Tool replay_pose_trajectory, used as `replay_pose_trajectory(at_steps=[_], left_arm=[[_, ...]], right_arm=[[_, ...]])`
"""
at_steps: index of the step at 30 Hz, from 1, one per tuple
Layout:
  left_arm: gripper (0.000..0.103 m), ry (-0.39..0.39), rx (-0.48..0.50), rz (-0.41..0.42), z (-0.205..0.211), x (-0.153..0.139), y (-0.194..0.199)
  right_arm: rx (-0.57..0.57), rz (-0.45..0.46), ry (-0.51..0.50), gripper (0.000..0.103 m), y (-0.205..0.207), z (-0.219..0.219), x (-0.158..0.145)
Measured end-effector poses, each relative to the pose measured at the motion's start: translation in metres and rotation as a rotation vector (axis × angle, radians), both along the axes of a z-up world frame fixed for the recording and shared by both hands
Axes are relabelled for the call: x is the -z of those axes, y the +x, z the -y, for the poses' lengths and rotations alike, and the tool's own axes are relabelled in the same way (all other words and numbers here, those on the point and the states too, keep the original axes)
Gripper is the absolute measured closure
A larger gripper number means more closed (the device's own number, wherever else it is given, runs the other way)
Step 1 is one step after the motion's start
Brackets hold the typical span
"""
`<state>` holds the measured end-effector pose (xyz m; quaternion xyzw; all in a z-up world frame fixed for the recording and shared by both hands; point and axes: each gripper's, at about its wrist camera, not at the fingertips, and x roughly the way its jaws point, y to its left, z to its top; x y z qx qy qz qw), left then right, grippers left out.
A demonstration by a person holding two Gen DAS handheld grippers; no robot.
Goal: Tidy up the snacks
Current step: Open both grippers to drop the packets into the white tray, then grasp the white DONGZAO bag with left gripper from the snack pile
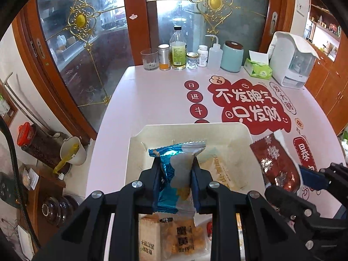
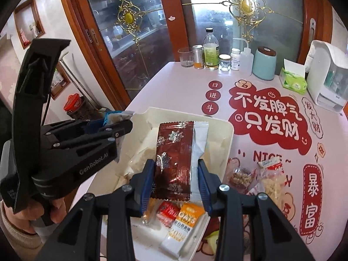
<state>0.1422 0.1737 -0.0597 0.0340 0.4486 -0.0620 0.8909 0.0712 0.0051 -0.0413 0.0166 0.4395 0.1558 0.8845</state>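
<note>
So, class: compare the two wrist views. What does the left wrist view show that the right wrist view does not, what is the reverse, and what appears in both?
Left wrist only: a white enamel mug beside the table, and the blue snack packet seen fully, pinched in the left gripper.

Right wrist only: an orange oats sachet and loose snack packs on the tablecloth.

Both: the white tray, the red snowflake packet in the right gripper, and the green tissue pack.

Left gripper (image 1: 175,169) points steeply down, jaws clamped; right gripper (image 2: 176,176) angles down too, jaws gripping.
</note>
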Motion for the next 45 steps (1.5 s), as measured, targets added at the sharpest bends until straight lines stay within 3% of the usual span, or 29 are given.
replay_pose_trajectory(at_steps=[8,10,12,17,31,45], left_arm=[[0.078,0.023,-0.027,-0.018,-0.003,0.009,0.022],[0.066,0.03,-0.041,-0.018,-0.004,0.01,0.025],[0.041,0.034,-0.053,-0.015,-0.005,0.011,0.026],[0.025,0.043,-0.055,0.001,-0.005,0.01,0.025],[0.023,0.051,-0.044,0.007,-0.001,0.006,0.009],[0.019,0.088,-0.002,0.067,0.018,-0.017,-0.026]], right_arm=[[0.023,0.018,-0.056,0.062,0.023,-0.008,0.004],[0.023,0.017,-0.079,0.061,0.027,-0.011,0.006],[0.021,0.003,-0.079,0.06,0.03,-0.012,0.008],[0.02,-0.012,-0.062,0.05,0.03,-0.012,0.01],[0.039,-0.026,-0.027,0.049,0.014,-0.004,0.008],[0.059,-0.001,-0.018,0.049,-0.019,0.011,-0.004]])
